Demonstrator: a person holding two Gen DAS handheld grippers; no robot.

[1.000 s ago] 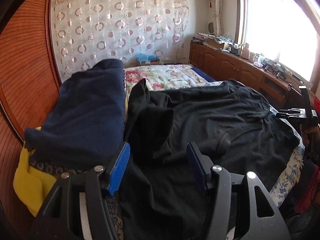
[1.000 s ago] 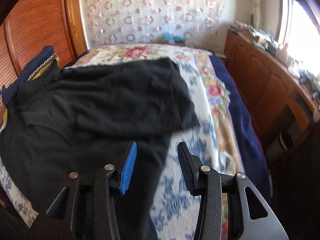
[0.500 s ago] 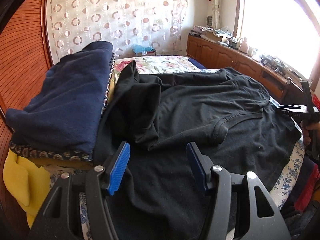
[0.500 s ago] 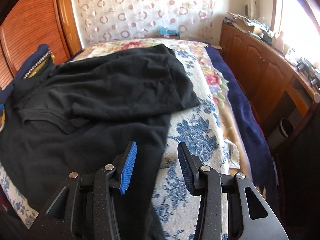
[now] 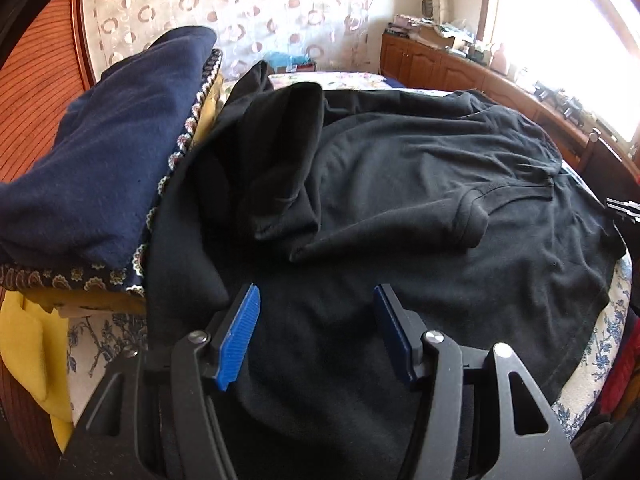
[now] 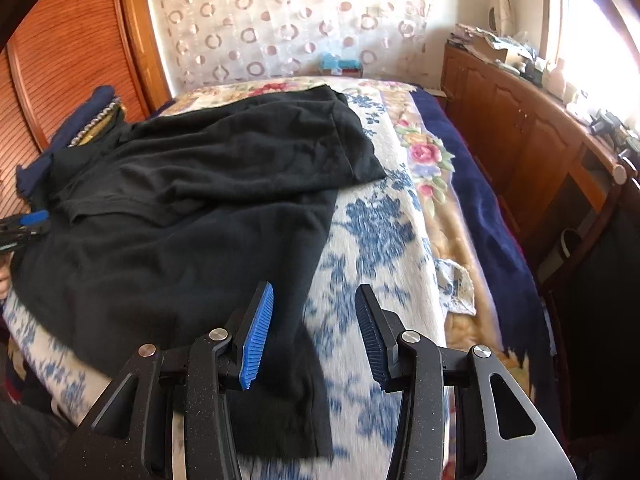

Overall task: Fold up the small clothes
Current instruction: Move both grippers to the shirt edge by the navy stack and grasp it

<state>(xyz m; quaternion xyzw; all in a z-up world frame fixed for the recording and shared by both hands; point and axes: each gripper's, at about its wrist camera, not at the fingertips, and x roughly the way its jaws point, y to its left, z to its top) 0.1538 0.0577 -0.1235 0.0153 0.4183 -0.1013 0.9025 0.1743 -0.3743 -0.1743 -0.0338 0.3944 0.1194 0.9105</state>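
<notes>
My left gripper (image 5: 316,336) has sunk toward the black cotton T-shirt (image 5: 400,184) on the floral bed (image 6: 384,240), jaws apart and empty. My right gripper (image 6: 314,334), likewise parted and empty, has slid to the shirt's near edge, so a fold grasp seems imminent.

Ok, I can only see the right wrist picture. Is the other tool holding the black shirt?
Observer: No. The left tool is open over the black shirt, gripping nothing.
Operator: What's past the shirt on that side?
Observer: A navy blanket, piled high, with the shirt's edge riding up against it.
Operator: Anything under the blanket?
Observer: Yes, a yellow cloth sticks out below it.
</notes>
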